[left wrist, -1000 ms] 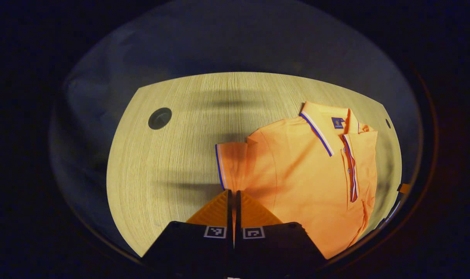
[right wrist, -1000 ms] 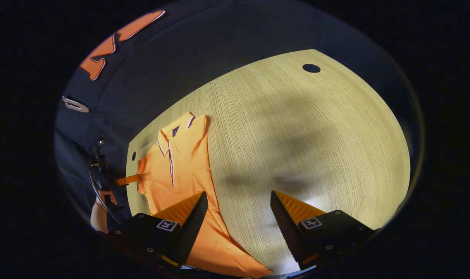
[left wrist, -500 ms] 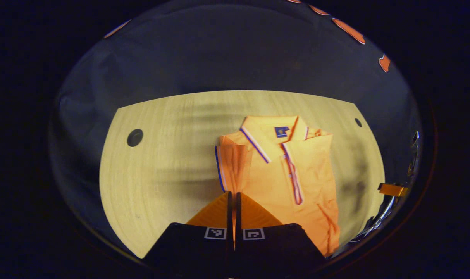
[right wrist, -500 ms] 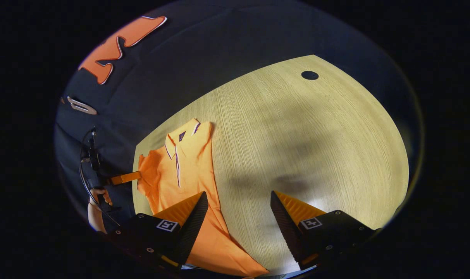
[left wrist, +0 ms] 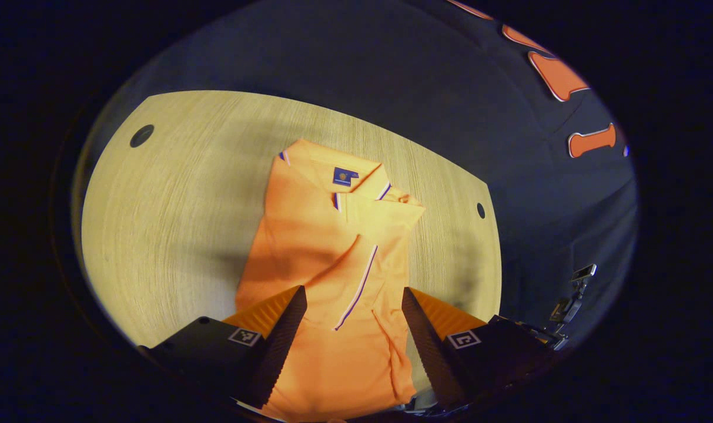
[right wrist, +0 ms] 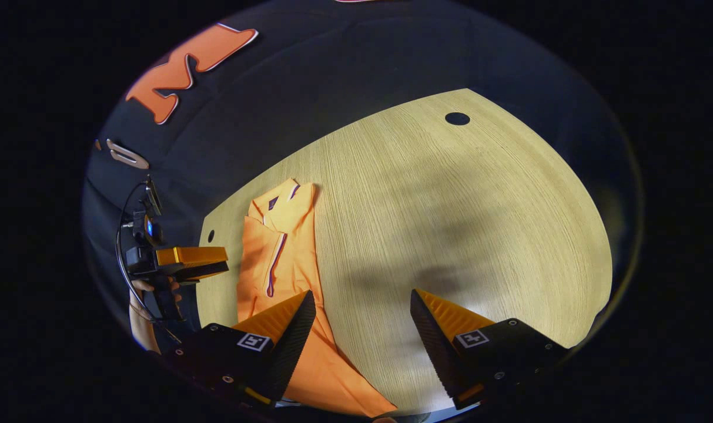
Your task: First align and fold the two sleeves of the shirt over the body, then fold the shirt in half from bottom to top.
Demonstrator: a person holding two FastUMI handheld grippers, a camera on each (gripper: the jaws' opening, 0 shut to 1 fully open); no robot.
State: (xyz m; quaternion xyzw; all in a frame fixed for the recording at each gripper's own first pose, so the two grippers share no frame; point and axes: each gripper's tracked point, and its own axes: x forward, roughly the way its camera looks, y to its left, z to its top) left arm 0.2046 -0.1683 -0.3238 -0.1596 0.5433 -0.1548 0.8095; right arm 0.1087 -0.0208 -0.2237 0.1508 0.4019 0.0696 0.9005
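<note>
An orange polo shirt [left wrist: 318,247] lies flat on the wooden table [left wrist: 156,223], collar at the far end. One sleeve is folded across the chest; its striped cuff edge [left wrist: 359,288] runs diagonally over the body. My left gripper [left wrist: 353,296] hovers open above the shirt's lower half with nothing between its fingers. In the right gripper view the shirt [right wrist: 277,247] sits at the table's left side, narrow and long. My right gripper [right wrist: 362,299] is open over bare wood beside the shirt's hem. The left gripper [right wrist: 212,264] shows there too, held by a hand [right wrist: 141,305] off the table's left edge.
The table has small round holes [left wrist: 141,136] [left wrist: 480,210] [right wrist: 457,118] near its corners. Dark cloth walls surround it. A wide stretch of wood [right wrist: 450,223] lies to the right of the shirt in the right gripper view.
My left gripper carried the sleeve over the body, opened and released it, then drew back off the shirt's side. The right gripper stayed open in place.
</note>
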